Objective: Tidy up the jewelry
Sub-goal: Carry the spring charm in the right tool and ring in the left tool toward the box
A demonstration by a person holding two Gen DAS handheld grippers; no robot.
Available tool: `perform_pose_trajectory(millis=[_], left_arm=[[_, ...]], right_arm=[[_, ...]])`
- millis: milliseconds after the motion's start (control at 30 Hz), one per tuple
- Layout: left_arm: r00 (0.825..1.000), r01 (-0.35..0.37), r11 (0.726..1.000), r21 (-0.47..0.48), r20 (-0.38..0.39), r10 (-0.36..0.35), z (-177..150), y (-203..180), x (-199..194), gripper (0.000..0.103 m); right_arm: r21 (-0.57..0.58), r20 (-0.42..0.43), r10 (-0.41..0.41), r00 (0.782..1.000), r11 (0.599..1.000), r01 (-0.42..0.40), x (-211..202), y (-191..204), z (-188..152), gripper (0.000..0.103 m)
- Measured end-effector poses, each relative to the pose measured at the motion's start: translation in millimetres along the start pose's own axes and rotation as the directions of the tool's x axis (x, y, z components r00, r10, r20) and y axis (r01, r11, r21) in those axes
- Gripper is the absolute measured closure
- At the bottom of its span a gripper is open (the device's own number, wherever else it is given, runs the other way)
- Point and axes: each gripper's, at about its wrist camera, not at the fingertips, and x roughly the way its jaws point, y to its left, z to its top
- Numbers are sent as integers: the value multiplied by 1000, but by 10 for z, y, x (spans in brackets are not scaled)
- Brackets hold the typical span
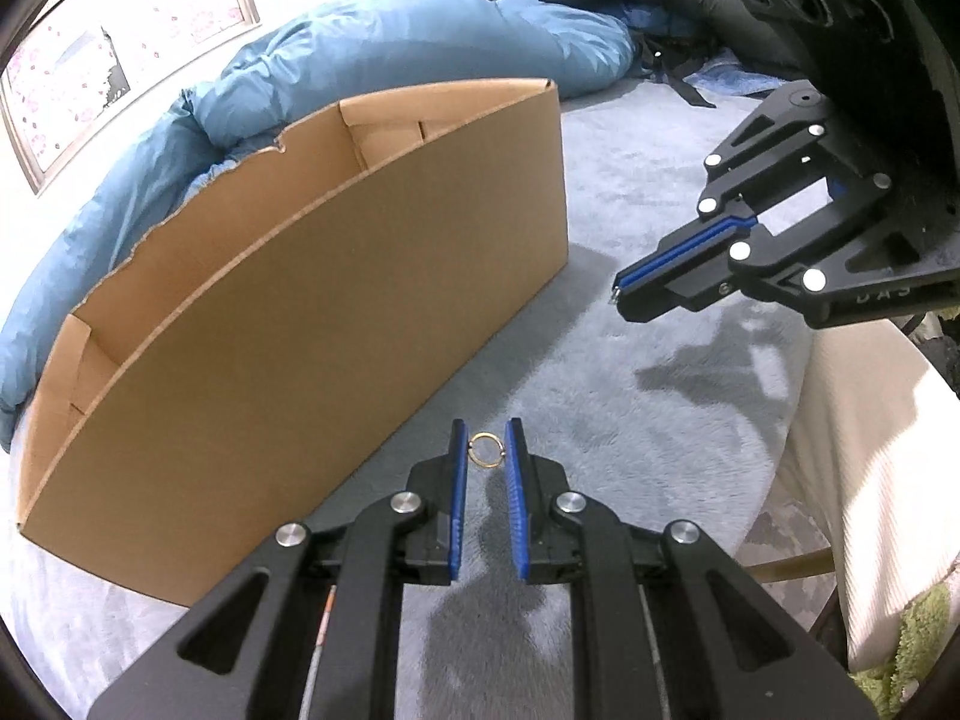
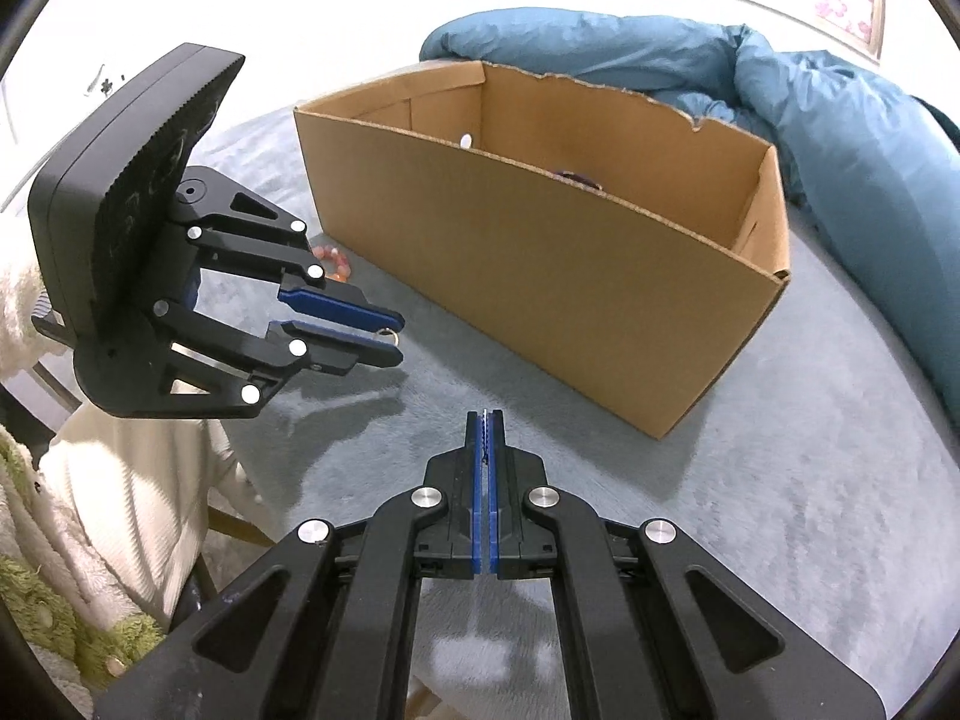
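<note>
Your left tongs pinch a ring; right tongs are clamped on something thin. Box holds little; beads remain outside.

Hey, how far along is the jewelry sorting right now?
Partly done: the cardboard box already holds a dark item. In hand: the left gripper pinches a small gold ring; the right gripper is shut on something thin and silvery, too small to identify. Left: a pink bead bracelet lies on the grey blanket.
</note>
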Motion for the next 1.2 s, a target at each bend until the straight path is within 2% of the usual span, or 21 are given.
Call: perform_pose_trajectory(millis=[367, 1200], left_arm=[[999, -49, 999, 8, 5, 49, 27, -71, -207, 92], [989, -137, 991, 5, 49, 137, 103, -127, -634, 92]], right_arm=[[4, 39, -40, 998, 999, 40, -245, 116, -55, 103], [-24, 139, -85, 987, 996, 89, -617, 275, 106, 103]])
